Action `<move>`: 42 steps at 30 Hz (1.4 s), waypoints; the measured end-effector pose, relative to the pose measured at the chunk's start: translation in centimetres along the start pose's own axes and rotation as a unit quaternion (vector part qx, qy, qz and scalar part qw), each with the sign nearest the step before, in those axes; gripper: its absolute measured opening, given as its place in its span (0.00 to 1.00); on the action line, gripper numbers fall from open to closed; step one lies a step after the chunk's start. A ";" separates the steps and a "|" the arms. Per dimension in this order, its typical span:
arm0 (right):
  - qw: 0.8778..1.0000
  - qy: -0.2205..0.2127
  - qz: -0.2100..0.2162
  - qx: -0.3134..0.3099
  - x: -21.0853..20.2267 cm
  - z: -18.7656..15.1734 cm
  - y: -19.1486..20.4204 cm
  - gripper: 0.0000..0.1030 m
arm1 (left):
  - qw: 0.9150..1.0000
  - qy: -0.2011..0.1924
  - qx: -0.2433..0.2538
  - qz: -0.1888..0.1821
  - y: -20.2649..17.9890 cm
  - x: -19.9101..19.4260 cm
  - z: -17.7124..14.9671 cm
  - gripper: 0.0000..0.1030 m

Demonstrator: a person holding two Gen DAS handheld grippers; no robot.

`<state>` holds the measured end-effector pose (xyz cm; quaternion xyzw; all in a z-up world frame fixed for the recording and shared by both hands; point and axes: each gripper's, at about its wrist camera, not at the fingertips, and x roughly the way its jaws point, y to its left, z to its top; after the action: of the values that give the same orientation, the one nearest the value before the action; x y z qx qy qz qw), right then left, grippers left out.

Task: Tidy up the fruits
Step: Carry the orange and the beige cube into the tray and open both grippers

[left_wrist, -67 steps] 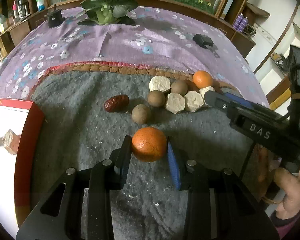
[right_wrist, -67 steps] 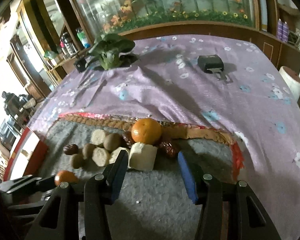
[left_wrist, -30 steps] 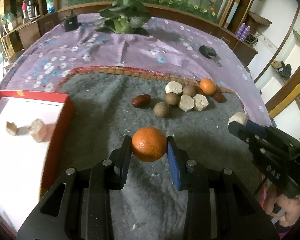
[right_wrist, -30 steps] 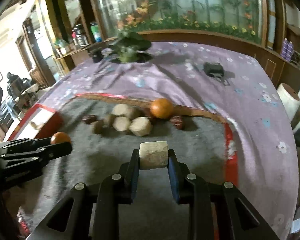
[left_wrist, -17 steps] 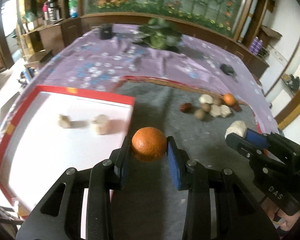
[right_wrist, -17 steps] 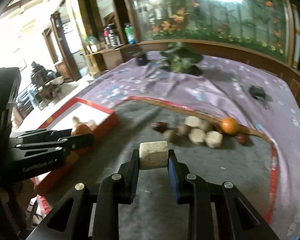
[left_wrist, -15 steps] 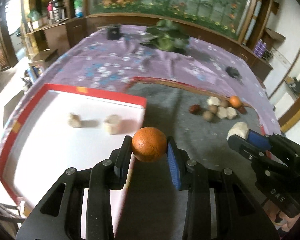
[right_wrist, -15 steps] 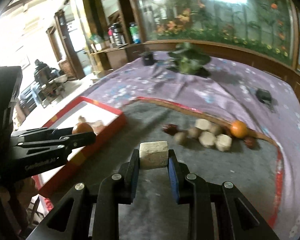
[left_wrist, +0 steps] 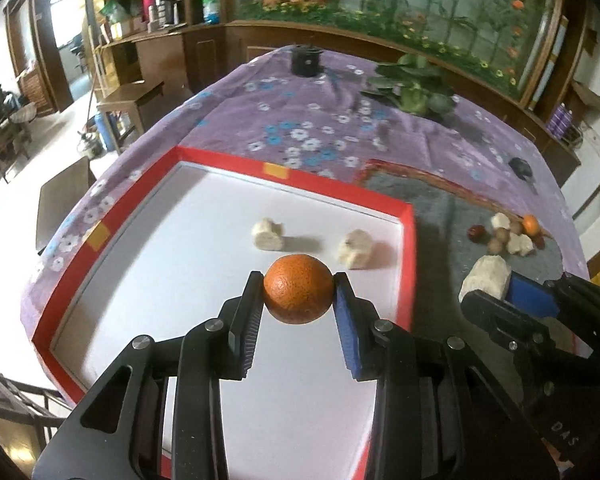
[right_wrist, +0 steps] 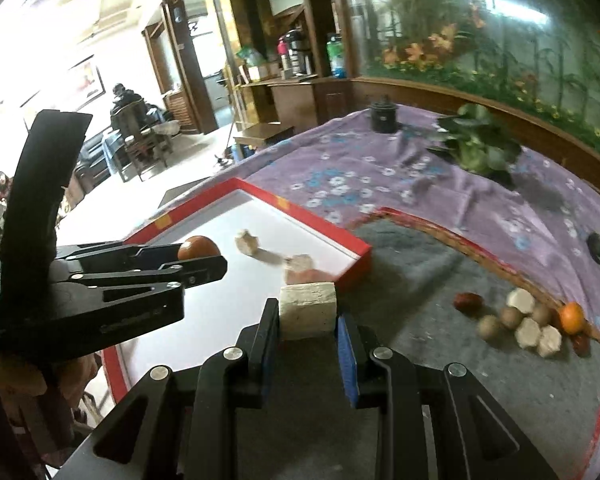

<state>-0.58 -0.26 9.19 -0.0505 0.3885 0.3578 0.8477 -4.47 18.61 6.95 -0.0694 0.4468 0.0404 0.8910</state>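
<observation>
Orange (left_wrist: 299, 294) gripped in left gripper (left_wrist: 298, 300) jaws above red-rimmed tray (left_wrist: 332, 192), pale chunk (right_wrist: 307, 311) clamped in right gripper (right_wrist: 308, 320) jaws short of it; best lowered gently beside the 2 chunks (left_wrist: 354, 249) before releasing.

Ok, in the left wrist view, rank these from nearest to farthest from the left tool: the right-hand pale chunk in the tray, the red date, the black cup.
1. Pale chunk: in the tray, just beyond the tool.
2. Red date: on the grey mat, right.
3. Black cup: far end of the table.
</observation>
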 end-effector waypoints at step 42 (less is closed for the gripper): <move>0.999 0.026 0.006 -0.019 3.1 0.4 0.7 0.41 | 0.999 0.024 -0.020 0.012 0.4 1.7 0.7 0.58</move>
<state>0.60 2.12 7.41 -0.0734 0.4036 0.3687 0.8341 -2.98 19.16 5.99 -0.0827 0.4676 0.0581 0.8781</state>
